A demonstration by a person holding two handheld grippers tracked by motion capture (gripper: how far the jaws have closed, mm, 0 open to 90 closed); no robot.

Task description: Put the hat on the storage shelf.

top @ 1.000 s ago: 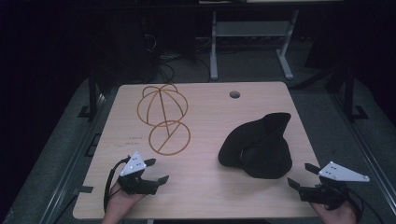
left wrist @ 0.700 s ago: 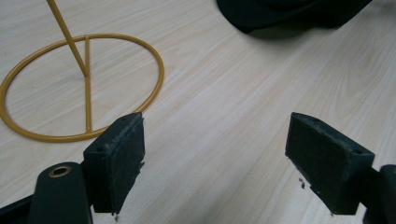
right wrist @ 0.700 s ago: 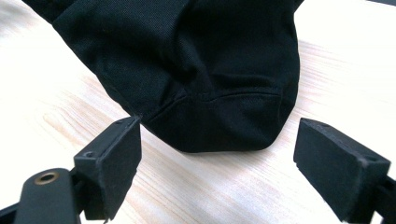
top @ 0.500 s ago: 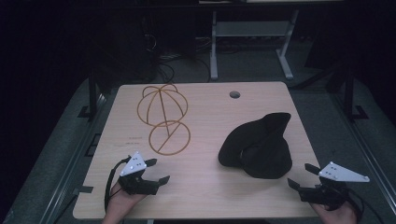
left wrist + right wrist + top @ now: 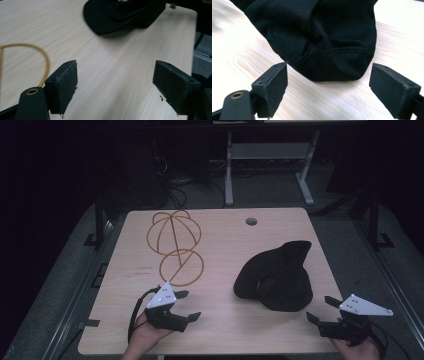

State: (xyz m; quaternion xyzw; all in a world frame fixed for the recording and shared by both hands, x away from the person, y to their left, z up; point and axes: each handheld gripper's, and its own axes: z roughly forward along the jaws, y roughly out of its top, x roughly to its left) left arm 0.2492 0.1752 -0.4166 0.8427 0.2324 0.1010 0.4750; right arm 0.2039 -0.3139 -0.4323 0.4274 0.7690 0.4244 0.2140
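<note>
Resting at the table's (image 5: 220,227) near edge, the left gripper (image 5: 186,305) and right gripper (image 5: 320,309) both hold jaws wide apart, empty. A black cap (image 5: 277,277) lies right of center; a wire frame (image 5: 174,245) stands far left.

A dim lab: bare desk (image 5: 220,330) (cable hole top centre), metal frame (image 5: 265,150) and cables (image 5: 175,175) at upper frame.

No words, numbers or brand names are showing clearly enough to read. A faint dark smudge is sitting on the worktop (image 5: 220,320), just left of the yellow wire rings (image 5: 174,247), but it is too small and blurry to tell if it is writing. The black cap (image 5: 276,277) is showing no label or logo.
</note>
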